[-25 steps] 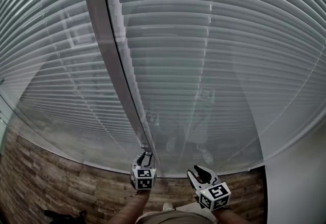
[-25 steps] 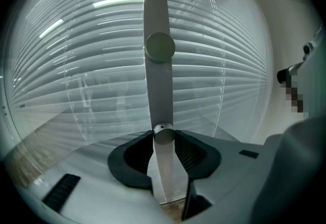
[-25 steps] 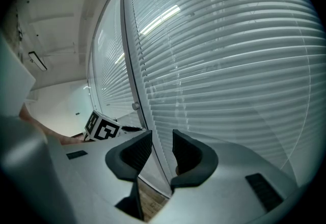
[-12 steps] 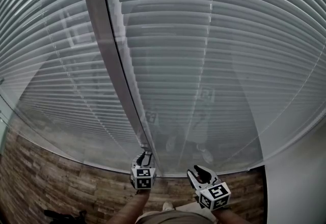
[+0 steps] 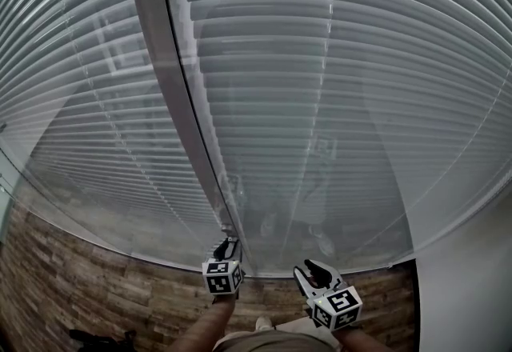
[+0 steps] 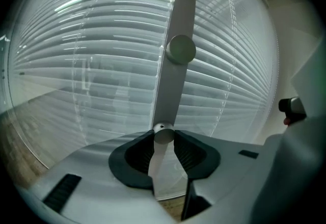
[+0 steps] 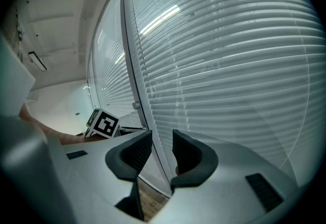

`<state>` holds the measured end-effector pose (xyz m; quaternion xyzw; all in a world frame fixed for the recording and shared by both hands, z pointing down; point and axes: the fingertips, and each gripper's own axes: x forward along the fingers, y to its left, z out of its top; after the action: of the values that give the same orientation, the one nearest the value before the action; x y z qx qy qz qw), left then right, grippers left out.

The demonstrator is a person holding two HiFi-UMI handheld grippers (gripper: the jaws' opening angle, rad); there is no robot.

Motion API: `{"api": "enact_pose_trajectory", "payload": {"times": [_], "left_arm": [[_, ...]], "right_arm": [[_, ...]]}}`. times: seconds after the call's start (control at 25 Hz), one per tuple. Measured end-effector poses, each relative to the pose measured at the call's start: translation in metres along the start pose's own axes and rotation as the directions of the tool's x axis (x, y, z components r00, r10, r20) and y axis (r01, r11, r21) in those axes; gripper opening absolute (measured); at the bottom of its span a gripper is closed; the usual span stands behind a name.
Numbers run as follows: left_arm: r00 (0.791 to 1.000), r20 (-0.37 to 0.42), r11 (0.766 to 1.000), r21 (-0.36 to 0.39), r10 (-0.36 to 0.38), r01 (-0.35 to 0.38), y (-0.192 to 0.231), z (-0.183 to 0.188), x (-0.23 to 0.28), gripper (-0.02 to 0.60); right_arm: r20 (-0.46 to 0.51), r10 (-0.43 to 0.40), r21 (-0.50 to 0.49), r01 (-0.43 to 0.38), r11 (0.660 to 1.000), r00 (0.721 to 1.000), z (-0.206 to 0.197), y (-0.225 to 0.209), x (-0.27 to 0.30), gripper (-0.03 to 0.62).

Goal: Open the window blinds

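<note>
White slatted blinds (image 5: 336,86) hang behind curved glass, split by a grey upright post (image 5: 164,78). At the post's foot sits a small round metal knob (image 6: 163,135). My left gripper (image 6: 163,139) has that knob between its dark pads; the jaws are closing and both pads touch it. In the head view the left gripper (image 5: 226,247) points at the post's base. My right gripper (image 7: 162,144) hangs just right of the post, its jaws a narrow gap apart with nothing between them. In the head view the right gripper (image 5: 310,269) is beside the left, near the glass.
A second, larger round knob (image 6: 181,49) sits higher on the post. Wood-plank floor (image 5: 104,294) runs below the glass, and a white wall (image 5: 472,286) closes the right side. The left gripper's marker cube (image 7: 104,122) shows in the right gripper view.
The left gripper has rolled slightly about the knob, its marker cube turning a little. The right gripper has not moved.
</note>
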<state>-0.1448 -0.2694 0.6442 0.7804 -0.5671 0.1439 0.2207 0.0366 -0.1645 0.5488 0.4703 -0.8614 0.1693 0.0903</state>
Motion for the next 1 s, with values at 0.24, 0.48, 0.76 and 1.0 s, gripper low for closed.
{"api": "enact_pose_trajectory", "payload": {"times": [0.24, 0.48, 0.76, 1.0], "left_arm": [[1.000, 0.002, 0.997, -0.077, -0.021, 0.022, 0.0003, -0.0004, -0.0002, 0.135], [0.999, 0.003, 0.991, -0.129, -0.040, 0.040, 0.0011, -0.0010, 0.0010, 0.135], [0.998, 0.003, 0.982, -0.179, -0.057, 0.057, 0.0013, -0.0017, 0.0017, 0.135], [0.997, 0.009, 0.973, -0.218, -0.072, 0.072, 0.0014, -0.0019, 0.0016, 0.135]], "right_arm": [[0.007, 0.004, -0.001, -0.004, 1.000, 1.000, -0.0002, -0.0006, 0.0006, 0.121], [-0.011, -0.003, -0.004, 0.003, 1.000, 1.000, -0.0039, -0.0027, 0.0030, 0.121], [-0.001, 0.010, 0.009, -0.010, 1.000, 1.000, 0.0014, -0.0003, 0.0061, 0.121], [-0.002, 0.014, 0.003, -0.014, 1.000, 1.000, 0.0005, 0.0015, 0.0082, 0.121]]}}
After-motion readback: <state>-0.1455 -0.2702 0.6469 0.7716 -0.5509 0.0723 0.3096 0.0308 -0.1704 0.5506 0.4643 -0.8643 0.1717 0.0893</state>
